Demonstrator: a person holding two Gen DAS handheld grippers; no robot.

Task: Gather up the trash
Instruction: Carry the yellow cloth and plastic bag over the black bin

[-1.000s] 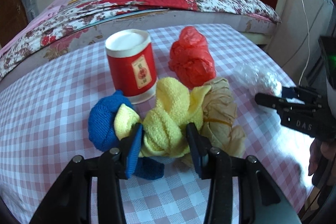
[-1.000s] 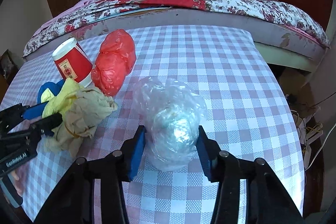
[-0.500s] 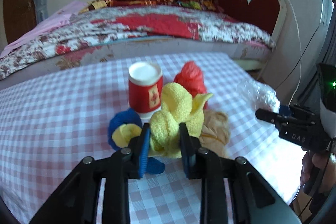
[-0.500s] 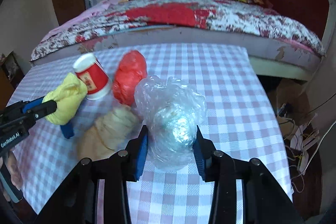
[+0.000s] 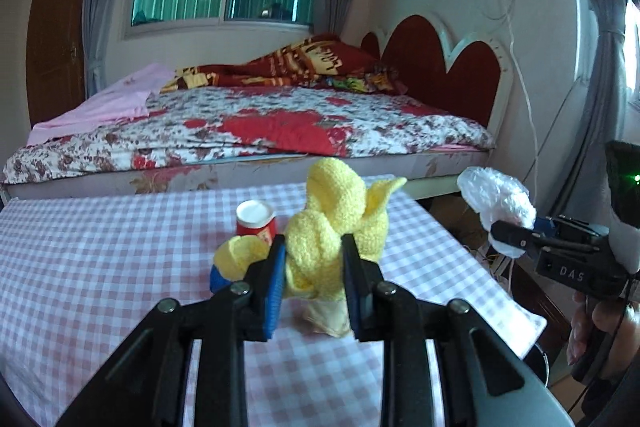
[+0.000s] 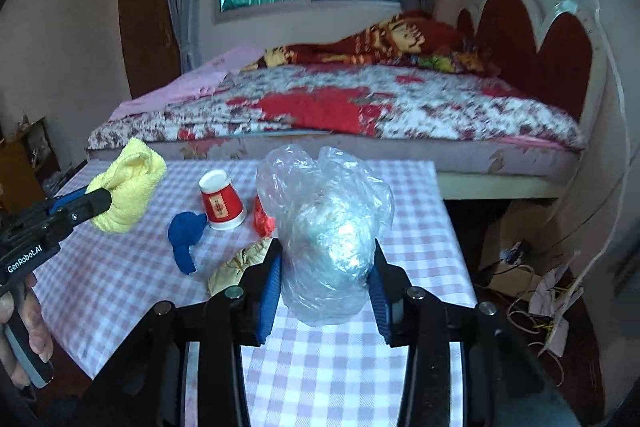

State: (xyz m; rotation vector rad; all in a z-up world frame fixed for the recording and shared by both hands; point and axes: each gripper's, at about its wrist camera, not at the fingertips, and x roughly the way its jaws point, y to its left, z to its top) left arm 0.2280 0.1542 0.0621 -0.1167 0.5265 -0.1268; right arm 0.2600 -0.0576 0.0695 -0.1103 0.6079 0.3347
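The yellow knitted cloth (image 5: 328, 227) is pinched across its bunched middle by the left gripper (image 5: 313, 275), jaws squeezed down tight on it, and it's held up clear of the checked tablecloth (image 5: 100, 267). Being soft and squashy, it can be expected to compress a lot and weigh next to nothing, so a grip through the thickest knot looks like the safe bet; loose ends flop out either side and could snag.

The clear plastic bag wad (image 6: 328, 239) is clamped between the right gripper (image 6: 326, 287) pads at its lower half, also lifted off the table. It's probably featherlight but slick and springy, so it may creep out if the squeeze is eased. A hold low on the densest crumpled part seems best, which is roughly where it's taken now.

Left on the table: a red paper cup (image 6: 220, 203) upside down, a blue cloth (image 6: 185, 235) just beside it, a red plastic bag (image 6: 262, 217) mostly hidden behind the clear wad, and a crumpled tan paper lump (image 6: 240, 263) near the right jaw. No bin is seen in either view.
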